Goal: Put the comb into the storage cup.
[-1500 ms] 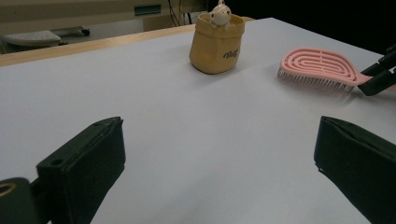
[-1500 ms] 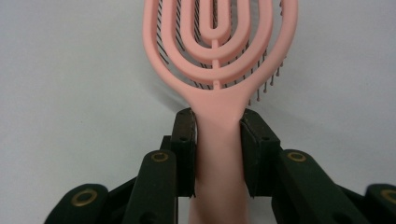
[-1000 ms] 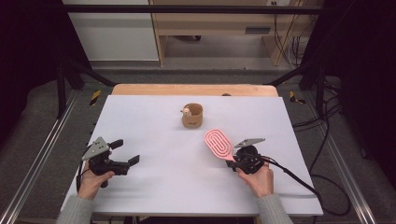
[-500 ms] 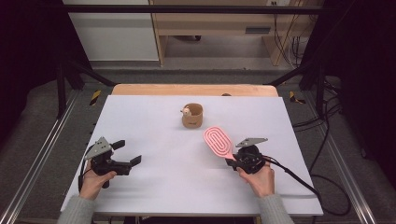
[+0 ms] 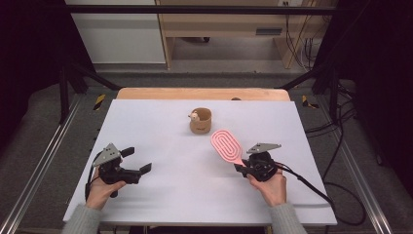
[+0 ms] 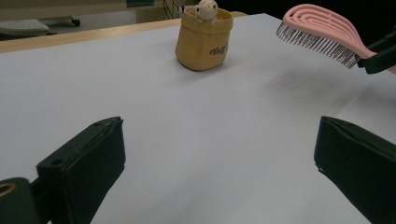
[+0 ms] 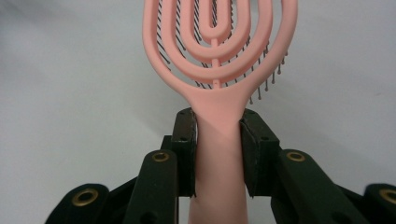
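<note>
A pink vented hairbrush (image 5: pixel 227 146) with dark bristles is held by its handle in my right gripper (image 5: pixel 242 167), jaws shut on it. In the right gripper view the two pads (image 7: pixel 185 140) clamp the handle and the brush head (image 7: pixel 219 42) hangs above the white table, bristles down. A small tan pouch (image 5: pixel 200 121) with a pale toy figure in it stands upright at the table's middle back, also seen as the tan pouch (image 6: pixel 203 39). My left gripper (image 5: pixel 139 158) rests at the front left, jaws wide open and bare.
The white tabletop (image 5: pixel 160 136) has a wooden edge (image 5: pixel 202 93) at the back. A black cable (image 5: pixel 311 187) trails right from the right gripper. Metal rails (image 5: pixel 39 165) flank the table; a wooden bench stands beyond.
The left hand and its gripper have drifted slightly toward the front of the table. The right gripper and the brush have stayed put.
</note>
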Action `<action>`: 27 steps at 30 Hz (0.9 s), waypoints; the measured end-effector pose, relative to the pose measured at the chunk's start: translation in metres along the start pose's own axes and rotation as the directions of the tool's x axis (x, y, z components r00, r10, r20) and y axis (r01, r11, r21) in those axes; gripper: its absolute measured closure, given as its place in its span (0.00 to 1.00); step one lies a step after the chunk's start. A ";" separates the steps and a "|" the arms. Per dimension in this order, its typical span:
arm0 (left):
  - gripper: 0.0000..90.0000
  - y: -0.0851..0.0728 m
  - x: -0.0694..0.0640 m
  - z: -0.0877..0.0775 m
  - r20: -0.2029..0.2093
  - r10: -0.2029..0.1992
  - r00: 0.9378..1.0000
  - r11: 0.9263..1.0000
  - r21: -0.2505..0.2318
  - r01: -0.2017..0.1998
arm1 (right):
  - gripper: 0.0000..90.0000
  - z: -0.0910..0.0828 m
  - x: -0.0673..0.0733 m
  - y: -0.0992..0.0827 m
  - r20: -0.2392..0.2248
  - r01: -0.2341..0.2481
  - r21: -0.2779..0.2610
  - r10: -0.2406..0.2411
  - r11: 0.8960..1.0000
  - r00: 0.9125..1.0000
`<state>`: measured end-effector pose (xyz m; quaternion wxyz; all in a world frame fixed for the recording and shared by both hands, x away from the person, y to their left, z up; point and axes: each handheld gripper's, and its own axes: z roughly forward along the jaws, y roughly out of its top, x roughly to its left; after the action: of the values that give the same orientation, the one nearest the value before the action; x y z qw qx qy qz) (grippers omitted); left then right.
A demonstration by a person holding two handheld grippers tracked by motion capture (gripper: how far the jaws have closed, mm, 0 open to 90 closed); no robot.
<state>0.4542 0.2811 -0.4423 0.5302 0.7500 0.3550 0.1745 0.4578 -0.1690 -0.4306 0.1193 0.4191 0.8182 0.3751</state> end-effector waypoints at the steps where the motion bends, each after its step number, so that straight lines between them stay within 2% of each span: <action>1: 0.02 0.000 -0.001 0.000 -0.001 -0.001 1.000 1.000 -0.001 0.001 | 0.78 0.000 0.000 0.000 -0.004 0.003 -0.005 -0.003 1.000 1.000; 9: 0.02 0.002 -0.006 0.004 0.004 -0.011 1.000 1.000 0.000 0.011 | 0.78 -0.003 0.000 0.001 -0.017 0.004 -0.030 -0.004 1.000 1.000; 27: 0.02 0.007 -0.026 0.016 0.030 -0.002 1.000 1.000 0.012 0.002 | 0.78 -0.005 0.003 0.001 -0.032 0.022 -0.060 -0.024 0.998 0.999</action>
<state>0.4492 0.2505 -0.4390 0.5310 0.7554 0.3486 0.1605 0.4543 -0.1691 -0.4257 0.1225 0.4000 0.8133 0.4045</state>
